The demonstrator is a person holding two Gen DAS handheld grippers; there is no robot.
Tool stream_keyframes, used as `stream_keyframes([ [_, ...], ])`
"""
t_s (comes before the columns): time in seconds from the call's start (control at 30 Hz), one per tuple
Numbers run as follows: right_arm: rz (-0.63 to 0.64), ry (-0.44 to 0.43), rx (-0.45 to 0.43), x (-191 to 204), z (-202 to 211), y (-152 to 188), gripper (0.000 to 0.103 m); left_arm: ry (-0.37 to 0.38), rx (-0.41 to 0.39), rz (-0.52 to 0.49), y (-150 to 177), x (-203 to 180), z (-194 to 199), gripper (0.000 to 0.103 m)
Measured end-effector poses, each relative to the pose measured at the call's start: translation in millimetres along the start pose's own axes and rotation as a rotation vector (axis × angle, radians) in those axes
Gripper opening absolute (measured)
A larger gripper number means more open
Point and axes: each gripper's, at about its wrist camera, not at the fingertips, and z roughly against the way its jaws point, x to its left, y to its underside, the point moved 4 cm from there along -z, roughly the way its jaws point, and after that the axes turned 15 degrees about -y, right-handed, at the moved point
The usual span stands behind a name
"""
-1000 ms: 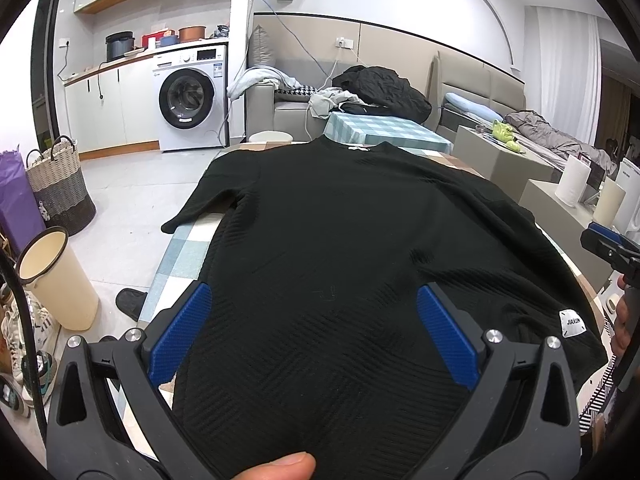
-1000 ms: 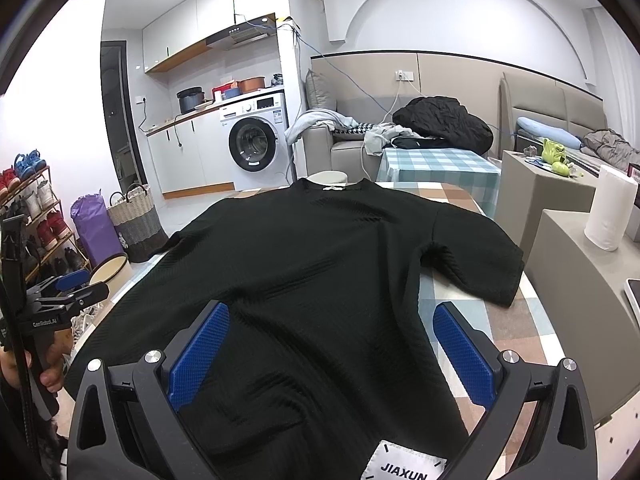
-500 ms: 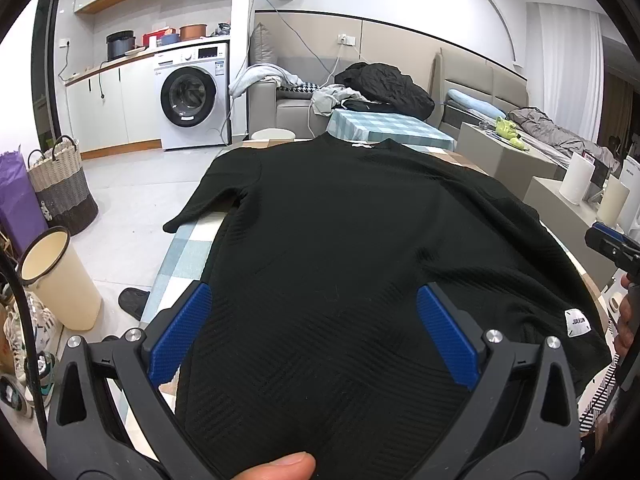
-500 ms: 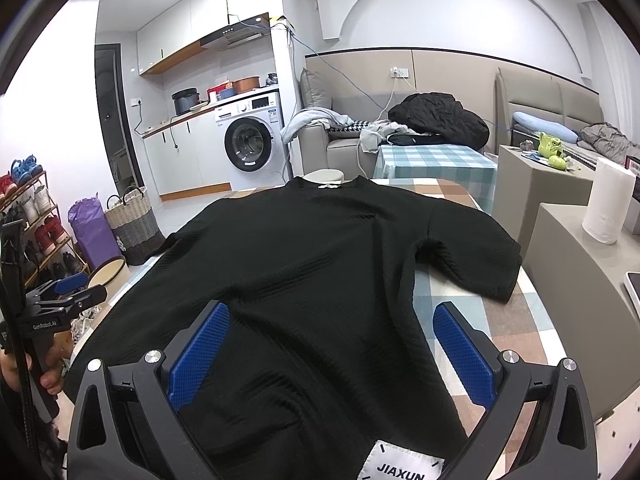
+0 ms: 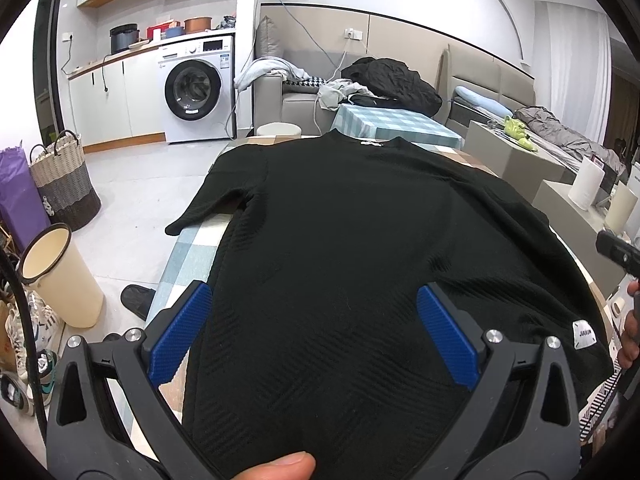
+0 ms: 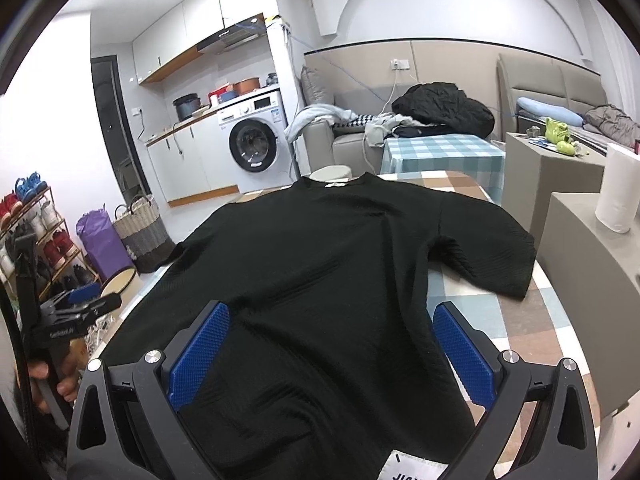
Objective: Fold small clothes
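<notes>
Both tongs, left (image 5: pixel 312 332) & right (image 6: pixel 330 344), spread apart over shirt (image 5: pixel 360 240) flat on tabletop (image 6: pixel 532 320); collar at 12 o'clock.

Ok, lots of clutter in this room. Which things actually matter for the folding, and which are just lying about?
Part of the job:
black top, spread flat
checked table under it
left gripper, open
right gripper, open

Just lying about:
washing machine
woven basket
cream bin
paper roll
dark jacket on the far table
</notes>
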Motion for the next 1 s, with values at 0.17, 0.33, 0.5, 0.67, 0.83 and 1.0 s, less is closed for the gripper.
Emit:
stream_keyframes([
  [0.17, -0.076, 0.041, 0.006, -15, -5, -5, 0.103, 0.004, 0.001, 0.012, -12, 7, -9, 0.102],
  [0.33, -0.240, 0.064, -0.027, -52, -5, -12, 0.103, 0.007, 0.006, 0.028, -26, 14, -23, 0.102],
  [0.5, -0.429, 0.063, -0.059, -96, -6, -11, 0.102, 0.015, 0.024, 0.050, -42, 22, -43, 0.102],
  [0.67, -0.604, 0.064, -0.059, -144, -13, -10, 0.093, 0.043, 0.035, 0.067, -56, 25, -64, 0.098],
  [0.83, -0.709, 0.110, -0.057, -188, -22, -14, 0.086, 0.040, 0.046, 0.073, -70, 27, -88, 0.097],
  [1.0, -0.807, 0.148, -0.050, -229, -35, -16, 0.077, 0.042, 0.062, 0.077, -76, 20, -105, 0.097],
])
